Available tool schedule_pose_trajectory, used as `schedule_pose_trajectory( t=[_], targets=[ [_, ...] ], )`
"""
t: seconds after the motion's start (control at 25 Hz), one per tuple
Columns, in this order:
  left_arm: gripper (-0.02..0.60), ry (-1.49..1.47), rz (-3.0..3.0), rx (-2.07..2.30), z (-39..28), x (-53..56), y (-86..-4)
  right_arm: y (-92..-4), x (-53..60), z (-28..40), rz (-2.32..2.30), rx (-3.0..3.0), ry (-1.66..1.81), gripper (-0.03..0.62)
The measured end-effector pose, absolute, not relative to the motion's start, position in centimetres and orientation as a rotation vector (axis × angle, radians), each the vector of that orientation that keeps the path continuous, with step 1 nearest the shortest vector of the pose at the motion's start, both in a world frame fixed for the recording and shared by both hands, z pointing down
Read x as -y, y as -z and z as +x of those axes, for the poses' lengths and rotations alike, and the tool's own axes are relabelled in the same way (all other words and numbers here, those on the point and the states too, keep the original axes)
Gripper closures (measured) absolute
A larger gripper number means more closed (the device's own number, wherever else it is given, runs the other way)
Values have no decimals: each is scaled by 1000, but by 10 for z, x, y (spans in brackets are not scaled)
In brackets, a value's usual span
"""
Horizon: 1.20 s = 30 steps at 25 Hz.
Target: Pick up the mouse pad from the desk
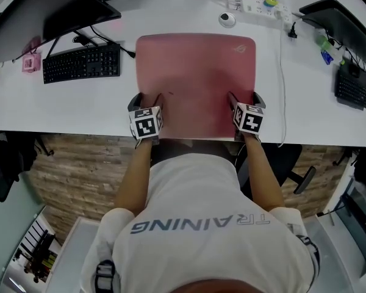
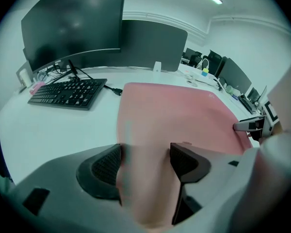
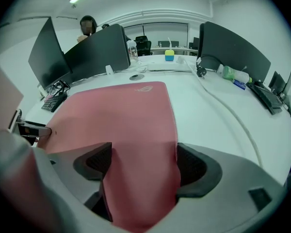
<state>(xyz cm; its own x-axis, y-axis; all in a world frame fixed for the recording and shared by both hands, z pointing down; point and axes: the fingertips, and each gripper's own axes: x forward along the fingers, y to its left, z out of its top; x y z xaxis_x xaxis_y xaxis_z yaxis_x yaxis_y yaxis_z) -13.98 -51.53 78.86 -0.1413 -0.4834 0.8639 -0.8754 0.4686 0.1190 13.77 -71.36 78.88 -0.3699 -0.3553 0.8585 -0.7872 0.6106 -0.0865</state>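
A pink mouse pad (image 1: 195, 81) lies flat on the white desk (image 1: 79, 105), its near edge close to the desk's front edge. My left gripper (image 1: 147, 99) sits at the pad's near left corner, jaws wide apart. In the left gripper view the pad (image 2: 174, 110) runs between the jaws of the left gripper (image 2: 144, 161), and its left edge lines up with the left jaw. My right gripper (image 1: 244, 99) sits at the near right corner, also wide apart. In the right gripper view the pad (image 3: 121, 115) fills the gap of the right gripper (image 3: 143, 161). Neither gripper's pads visibly press on it.
A black keyboard (image 1: 81, 61) lies left of the pad under a dark monitor (image 1: 67, 11). Behind the pad are a small round object (image 1: 227, 19) and a power strip (image 1: 262, 5). A white cable (image 1: 280, 72) runs down the pad's right side. Another keyboard (image 1: 352, 87) lies far right.
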Motion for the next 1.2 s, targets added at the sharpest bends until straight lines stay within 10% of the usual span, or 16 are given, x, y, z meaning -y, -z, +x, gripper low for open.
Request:
schedule_pose_trajectory(
  t=[0.24,0.44,1.2],
  targets=[
    [315,-520,1148,1783,-128,515,-786,-787,702,135,921,1963,-641,241],
    [432,-556,1210,1803,-115,527,-773,-775,684,103,815,2049,-685,533],
    [489,-243,1653,2057,-164,588,-554,-571,716,42,887,2477,-415,537]
  ],
)
